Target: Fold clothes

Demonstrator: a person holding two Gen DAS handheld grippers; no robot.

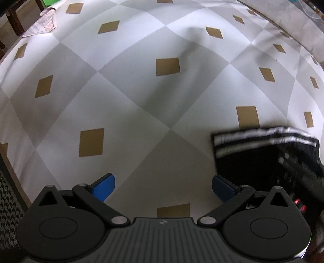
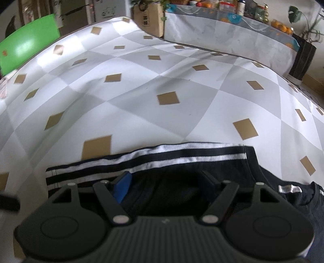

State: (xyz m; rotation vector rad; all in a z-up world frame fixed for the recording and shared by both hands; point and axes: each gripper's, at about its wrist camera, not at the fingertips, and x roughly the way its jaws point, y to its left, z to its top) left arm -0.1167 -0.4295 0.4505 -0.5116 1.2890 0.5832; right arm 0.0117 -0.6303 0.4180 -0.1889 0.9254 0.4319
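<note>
Fingers (image 1: 163, 189) wide, black garment (image 2: 182, 182) (seemingly unheld)

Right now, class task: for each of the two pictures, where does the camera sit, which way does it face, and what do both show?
Left wrist: on the left claw, facing steeply down at the checked tablecloth; own blue pads wide apart over bare cloth.
Right wrist: on the right claw, slanting down across the table toward a cluttered shelf; jaws apart above the black striped garment.
Shared: the tablecloth and garment.
</note>
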